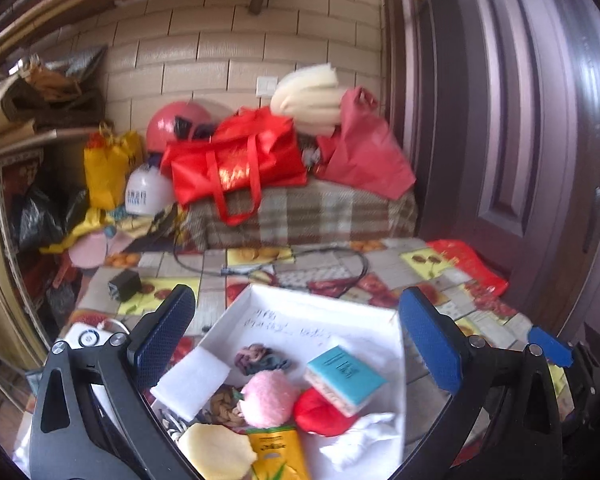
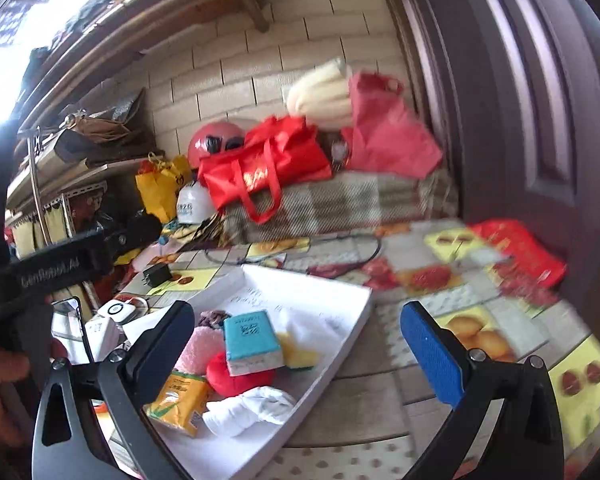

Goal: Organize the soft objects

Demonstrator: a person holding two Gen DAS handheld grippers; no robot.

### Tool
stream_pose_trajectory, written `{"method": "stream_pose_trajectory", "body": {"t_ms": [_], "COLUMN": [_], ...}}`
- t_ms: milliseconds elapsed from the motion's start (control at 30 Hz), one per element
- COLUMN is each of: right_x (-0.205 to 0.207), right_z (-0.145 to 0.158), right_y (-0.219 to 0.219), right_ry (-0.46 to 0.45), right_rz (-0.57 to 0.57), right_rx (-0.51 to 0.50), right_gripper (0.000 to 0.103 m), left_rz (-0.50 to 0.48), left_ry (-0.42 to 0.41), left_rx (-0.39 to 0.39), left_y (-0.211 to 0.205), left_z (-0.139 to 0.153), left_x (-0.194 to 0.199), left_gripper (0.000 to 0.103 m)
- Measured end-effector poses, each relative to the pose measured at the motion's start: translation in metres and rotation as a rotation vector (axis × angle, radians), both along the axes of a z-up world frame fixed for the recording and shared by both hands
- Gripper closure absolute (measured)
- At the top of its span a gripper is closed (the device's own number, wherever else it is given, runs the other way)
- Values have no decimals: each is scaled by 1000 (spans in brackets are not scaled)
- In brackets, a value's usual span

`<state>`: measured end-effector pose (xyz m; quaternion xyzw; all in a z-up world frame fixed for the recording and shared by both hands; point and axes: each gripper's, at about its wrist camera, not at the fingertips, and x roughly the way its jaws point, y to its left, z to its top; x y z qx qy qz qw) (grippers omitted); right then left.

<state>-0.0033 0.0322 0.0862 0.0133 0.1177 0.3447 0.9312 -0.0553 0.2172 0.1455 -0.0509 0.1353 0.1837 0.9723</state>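
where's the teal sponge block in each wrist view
Left wrist: teal sponge block lies right of centre in the white box, beside the pink pompom.
Right wrist: teal sponge block lies left of centre, atop the red plush ball.
Shared landmark: red tote bag behind.
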Motion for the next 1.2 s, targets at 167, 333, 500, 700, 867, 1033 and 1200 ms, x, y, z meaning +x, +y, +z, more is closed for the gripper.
{"method": "stream_pose_trajectory", "body": {"t_ms": [167, 333, 500, 700, 867, 1033, 1200], "right_x": [-32, -44, -44, -52, -58, -56, -56], "right_z": [12, 17, 17, 17, 12, 8, 7], "right_y": [-34, -67, -103, -131, -139, -148, -152], "right_ry": [-111, -135, -65, -54, -53, -28, -20], "right_rz": [-173, -227, -200, -218, -234, -256, -257], "right_rx": [32, 32, 121, 176, 180, 195, 200], "right_gripper": [0, 0, 0, 0, 0, 0, 0], "left_rz": [65, 115, 213, 255, 207, 177, 184], "left_ry": [-15, 75, 171, 212, 196, 205, 211], "left_rx": [-11, -35, -29, 20, 32, 32, 17], "left_y": [-28, -55, -70, -87, -105, -119, -120], "left_z": [19, 7, -20, -35, -35, -37, -37], "left_x": [-23, -39, -51, -68, -81, -81, -78], "left_gripper": [0, 0, 0, 0, 0, 0, 0]}}
